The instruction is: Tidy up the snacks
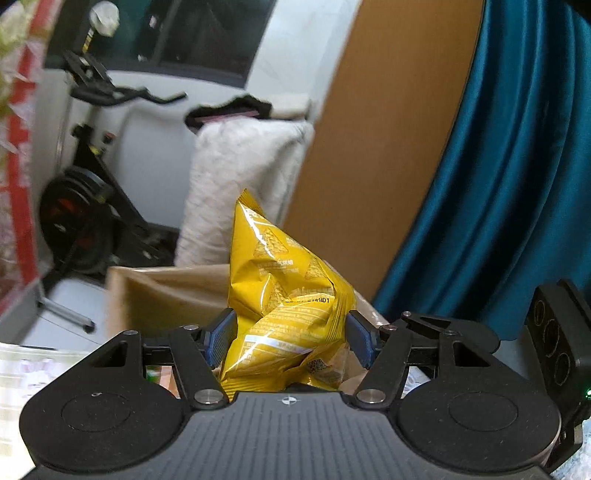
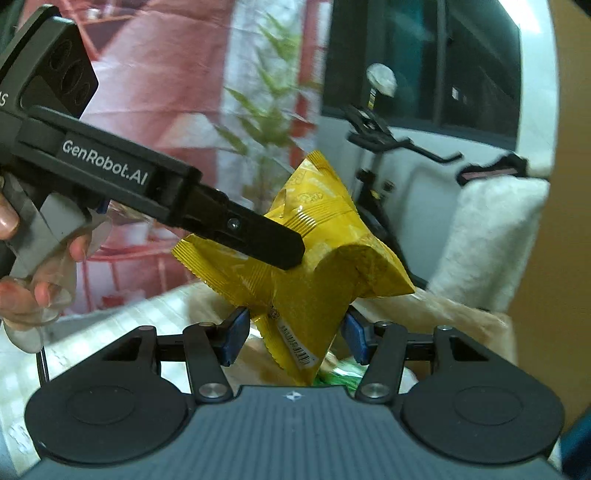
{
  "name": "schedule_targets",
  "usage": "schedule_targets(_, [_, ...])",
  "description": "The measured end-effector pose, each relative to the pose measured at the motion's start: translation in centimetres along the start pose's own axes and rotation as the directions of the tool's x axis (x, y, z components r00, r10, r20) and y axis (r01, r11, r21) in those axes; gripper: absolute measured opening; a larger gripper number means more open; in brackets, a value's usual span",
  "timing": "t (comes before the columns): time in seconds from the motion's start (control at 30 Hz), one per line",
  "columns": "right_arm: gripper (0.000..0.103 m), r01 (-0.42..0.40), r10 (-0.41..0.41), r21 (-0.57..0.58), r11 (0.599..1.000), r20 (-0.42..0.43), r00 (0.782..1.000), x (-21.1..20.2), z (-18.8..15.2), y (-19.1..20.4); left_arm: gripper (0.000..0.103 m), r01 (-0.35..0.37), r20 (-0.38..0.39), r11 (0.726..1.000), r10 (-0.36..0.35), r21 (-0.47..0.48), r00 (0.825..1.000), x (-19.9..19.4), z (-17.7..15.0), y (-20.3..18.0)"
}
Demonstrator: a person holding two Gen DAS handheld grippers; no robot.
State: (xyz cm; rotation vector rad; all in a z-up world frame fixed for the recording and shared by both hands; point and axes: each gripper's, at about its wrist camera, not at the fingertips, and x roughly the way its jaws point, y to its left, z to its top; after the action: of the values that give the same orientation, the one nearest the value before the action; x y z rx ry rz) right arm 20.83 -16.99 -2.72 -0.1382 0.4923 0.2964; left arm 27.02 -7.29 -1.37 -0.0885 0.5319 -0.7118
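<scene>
Gripping crinkled yellow foil snack bag, left gripper presses both blue pads into bag's sides; bag stands upright, lifted above open brown cardboard box. Right gripper jaws sit part-open, blue pads flanking bag's lower corner; contact unclear. Left gripper's black finger crosses bag's upper half in right wrist view. Black exercise bike behind.

A lived-in room of a home: an exercise bike stands against a white wall below a dark window, beside a quilted white bundle, a teal curtain and an open cardboard box, with a leafy houseplant nearby.
</scene>
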Motion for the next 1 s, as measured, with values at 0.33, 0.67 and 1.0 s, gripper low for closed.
schedule_targets(0.33, [0.059,0.055,-0.052,0.026,0.998,-0.084,0.995,1.7,-2.5,-5.9,0.067,-0.024,-0.069,1.000,0.024,-0.008,0.997,7.1,-0.3,-1.2])
schedule_targets(0.67, [0.075,0.122,-0.112,0.088,0.989,-0.104,0.988,1.0,-3.1,-6.9,0.082,-0.168,-0.052,0.986,0.169,0.026,0.984,4.1,0.7,-0.3])
schedule_targets(1.0, [0.098,0.200,-0.201,0.193,0.961,-0.014,0.980,-5.0,-0.3,-5.7,0.092,-0.364,0.127,0.916,0.346,0.171,0.930,-2.4,1.7,-4.4])
